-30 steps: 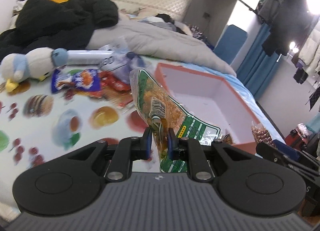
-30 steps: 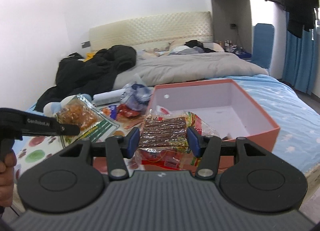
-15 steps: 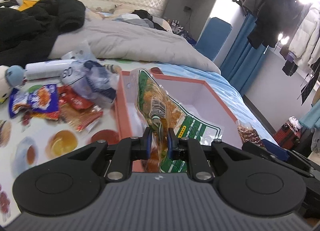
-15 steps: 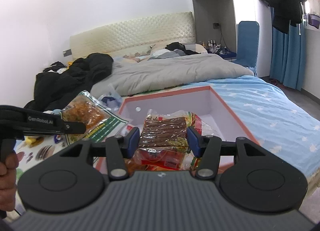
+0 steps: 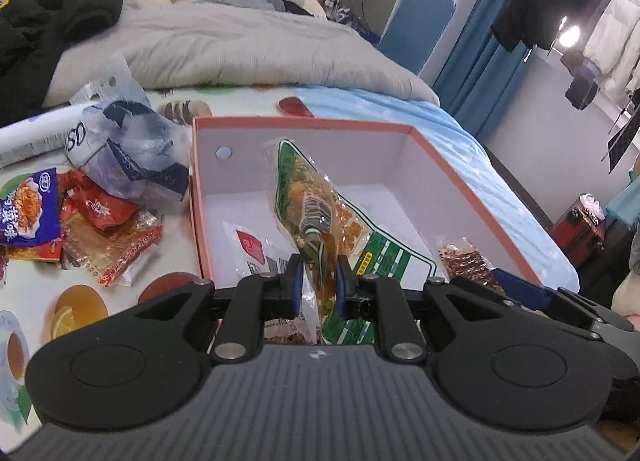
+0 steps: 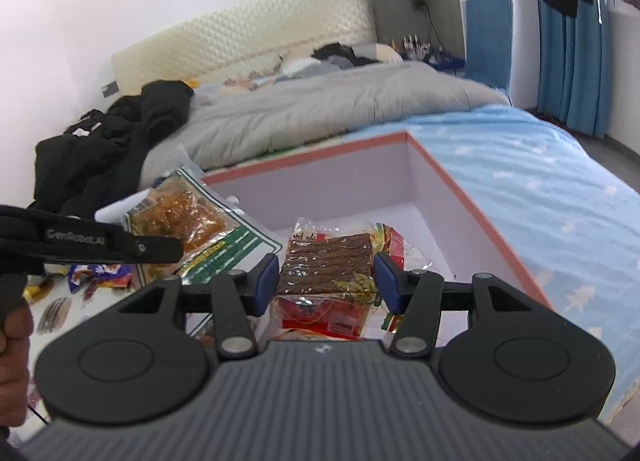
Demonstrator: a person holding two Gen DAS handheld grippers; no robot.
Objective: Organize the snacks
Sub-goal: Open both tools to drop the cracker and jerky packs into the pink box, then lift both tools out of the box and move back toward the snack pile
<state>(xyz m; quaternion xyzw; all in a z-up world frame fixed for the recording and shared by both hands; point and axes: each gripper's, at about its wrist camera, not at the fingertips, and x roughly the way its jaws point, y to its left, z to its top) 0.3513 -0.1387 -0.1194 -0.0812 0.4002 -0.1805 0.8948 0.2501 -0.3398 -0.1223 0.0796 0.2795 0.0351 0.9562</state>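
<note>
The left gripper (image 5: pixel 318 275) has its jaws clamped on the lower part of a clear plastic packet of orange-brown snack with a green-and-white printed panel (image 5: pixel 320 201), which stands nearly upright above the open white-lined cardboard box with a salmon-pink rim (image 5: pixel 476 189); the right gripper (image 6: pixel 326 279) has its jaws clamped across a clear packet of dark brown sticks with a red label (image 6: pixel 326 261), also over the box; both loads look ready to be set down, so the step in hand is the release; it would go best to lower each packet until it is near the white floor, tipping the green packet flat so it does not lean against the wall; a small white sachet with a red mark (image 5: pixel 250 245) already lies at the box's near left, so aiming for the bare middle and right avoids piling; opening one gripper at a time, the two being close together, should keep them from bumping; the loose wrappers on the printed bed cover (image 5: pixel 80 301), such as the blue noodle packet (image 5: pixel 28 209), are left for afterwards.
</note>
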